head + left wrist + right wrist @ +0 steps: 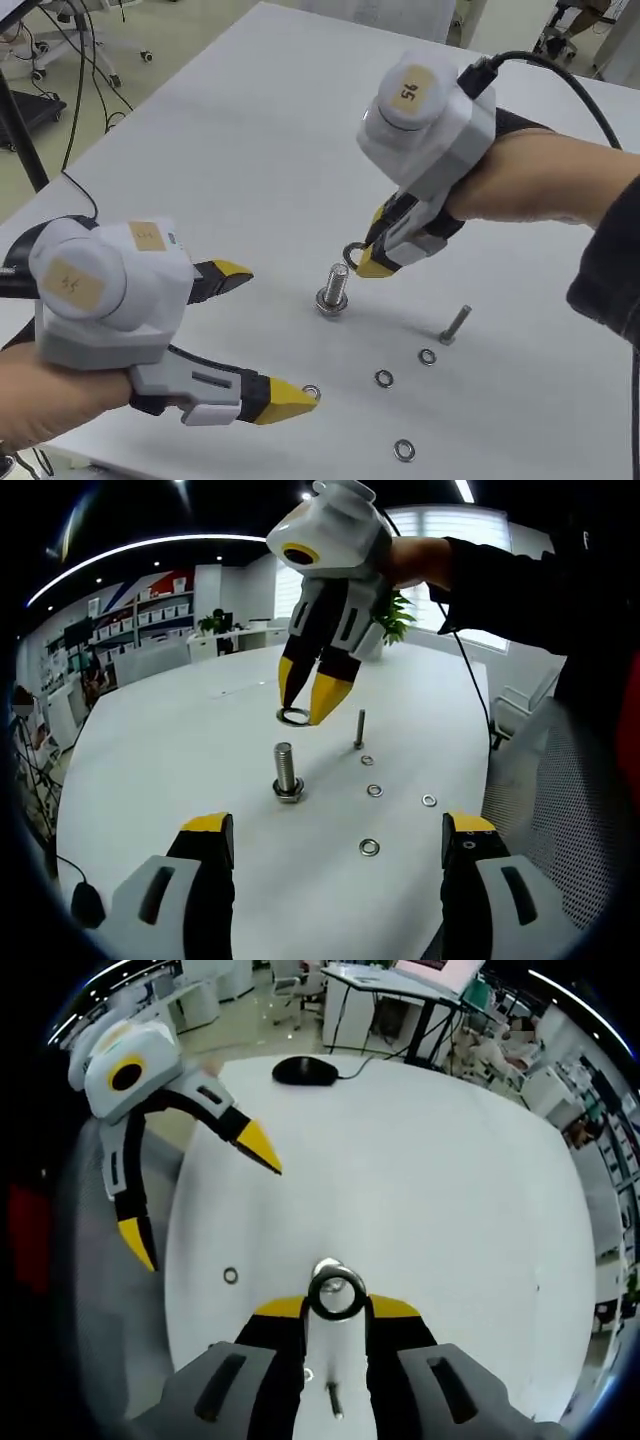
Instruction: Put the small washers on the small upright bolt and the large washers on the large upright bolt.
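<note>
Jaws on left gripper (270, 332) spread wide, empty; small washer (312, 393) lies beside its near fingertip. Large bolt (335, 288) upright mid-table. Right gripper (368, 262) pinches large washer (351, 252) at fingertips, just above bolt head, not touching. Small bolt (455, 325) farther right.

White bench (230, 150), bore large upright bolt (334, 288) near small upright bolt (455, 325), carried four loose washers (384, 378) nearby

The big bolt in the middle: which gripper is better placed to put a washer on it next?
Right. The right gripper holds a large washer close above the big bolt; the left gripper is open and empty.
</note>
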`<control>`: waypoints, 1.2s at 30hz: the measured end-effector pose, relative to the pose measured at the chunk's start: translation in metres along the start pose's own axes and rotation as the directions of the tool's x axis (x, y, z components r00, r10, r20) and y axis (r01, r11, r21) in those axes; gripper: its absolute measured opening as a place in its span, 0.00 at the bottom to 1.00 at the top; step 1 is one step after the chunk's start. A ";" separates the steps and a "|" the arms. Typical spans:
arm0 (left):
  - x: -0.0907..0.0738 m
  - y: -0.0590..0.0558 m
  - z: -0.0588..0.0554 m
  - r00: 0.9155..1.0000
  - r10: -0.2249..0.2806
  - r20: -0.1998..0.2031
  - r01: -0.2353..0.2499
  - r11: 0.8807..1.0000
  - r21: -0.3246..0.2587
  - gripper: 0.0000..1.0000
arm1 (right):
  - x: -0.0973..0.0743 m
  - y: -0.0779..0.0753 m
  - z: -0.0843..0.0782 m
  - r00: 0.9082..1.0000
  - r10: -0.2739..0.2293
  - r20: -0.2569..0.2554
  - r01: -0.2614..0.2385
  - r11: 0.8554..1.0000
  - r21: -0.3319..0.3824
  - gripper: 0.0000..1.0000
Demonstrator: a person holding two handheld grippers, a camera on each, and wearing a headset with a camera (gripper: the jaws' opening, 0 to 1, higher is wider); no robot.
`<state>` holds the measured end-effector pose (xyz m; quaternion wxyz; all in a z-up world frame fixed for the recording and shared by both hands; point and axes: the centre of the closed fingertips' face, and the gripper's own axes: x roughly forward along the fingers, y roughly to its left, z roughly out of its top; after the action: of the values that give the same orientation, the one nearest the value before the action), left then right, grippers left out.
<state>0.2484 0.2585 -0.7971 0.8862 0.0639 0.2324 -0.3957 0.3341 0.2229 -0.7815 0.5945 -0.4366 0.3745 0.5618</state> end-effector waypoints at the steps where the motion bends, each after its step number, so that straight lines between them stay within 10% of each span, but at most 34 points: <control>1: 0.000 0.000 0.000 1.000 0.000 -0.001 0.000 1.000 0.000 0.85 | 0.001 -0.001 0.001 1.000 -0.001 -0.002 0.001 1.000 -0.003 0.23; 36: 0.001 0.003 -0.001 1.000 0.009 0.000 -0.009 1.000 -0.011 0.85 | 0.035 0.001 -0.003 0.996 0.066 -0.058 -0.067 0.998 -0.016 0.23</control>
<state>0.2505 0.2602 -0.7990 0.8883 0.0600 0.2344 -0.3902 0.3365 0.2323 -0.8152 0.5606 -0.4452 0.4006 0.5719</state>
